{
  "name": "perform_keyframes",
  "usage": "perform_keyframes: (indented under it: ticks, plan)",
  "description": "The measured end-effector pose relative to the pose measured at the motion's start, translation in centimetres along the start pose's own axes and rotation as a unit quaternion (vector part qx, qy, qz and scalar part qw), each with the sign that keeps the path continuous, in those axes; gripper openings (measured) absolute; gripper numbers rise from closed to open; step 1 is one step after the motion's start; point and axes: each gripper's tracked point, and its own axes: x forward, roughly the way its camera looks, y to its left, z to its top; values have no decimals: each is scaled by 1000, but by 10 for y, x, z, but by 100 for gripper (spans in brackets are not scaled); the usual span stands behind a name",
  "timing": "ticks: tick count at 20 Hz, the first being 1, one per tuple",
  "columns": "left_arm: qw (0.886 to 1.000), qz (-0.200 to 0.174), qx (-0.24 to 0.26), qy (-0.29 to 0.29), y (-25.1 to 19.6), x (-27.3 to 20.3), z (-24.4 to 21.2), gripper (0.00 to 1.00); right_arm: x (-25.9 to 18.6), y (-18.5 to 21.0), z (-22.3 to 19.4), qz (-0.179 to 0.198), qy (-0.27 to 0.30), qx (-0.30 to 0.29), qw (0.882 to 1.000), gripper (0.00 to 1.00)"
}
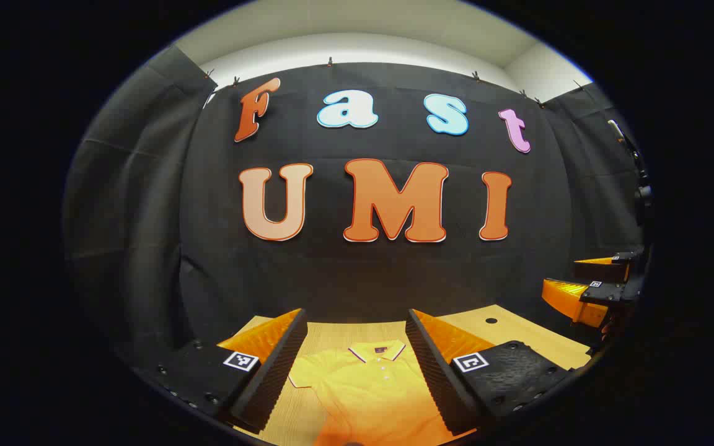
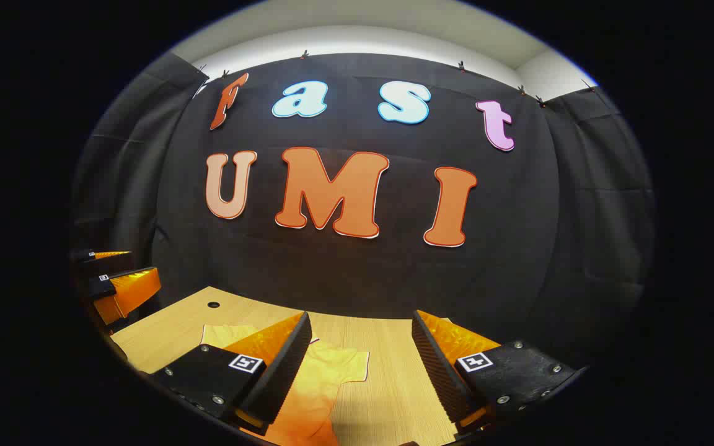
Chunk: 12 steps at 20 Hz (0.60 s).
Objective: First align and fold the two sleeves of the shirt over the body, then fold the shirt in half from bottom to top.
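Currently both tools hover above the table, jaws apart, gripping nothing. In the left gripper view the left gripper (image 1: 357,365) frames the yellow shirt (image 1: 369,384) at bottom centre, collar toward the wall. In the right gripper view the right gripper (image 2: 360,365) sits beside one sleeve (image 2: 348,362).

Risks:
- A shallow pinch may drag the whole garment across the smooth wooden table (image 2: 382,341).
- Uneven lifts may misalign the sleeves.

Black cloth encloses the booth.

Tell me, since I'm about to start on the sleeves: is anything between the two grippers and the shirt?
Nothing visible is. The yellow shirt lies flat on the wooden table, sleeves spread, nothing on it. The left gripper and right gripper are both open above it, with only air between.
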Motion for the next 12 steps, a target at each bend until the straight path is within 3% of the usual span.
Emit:
perform_keyframes:
  ticks: [12]
  plan:
    - [1000,-2,10,-3,1,-11,-1,98,-10,14,-9,9,10,-1,1000,98]
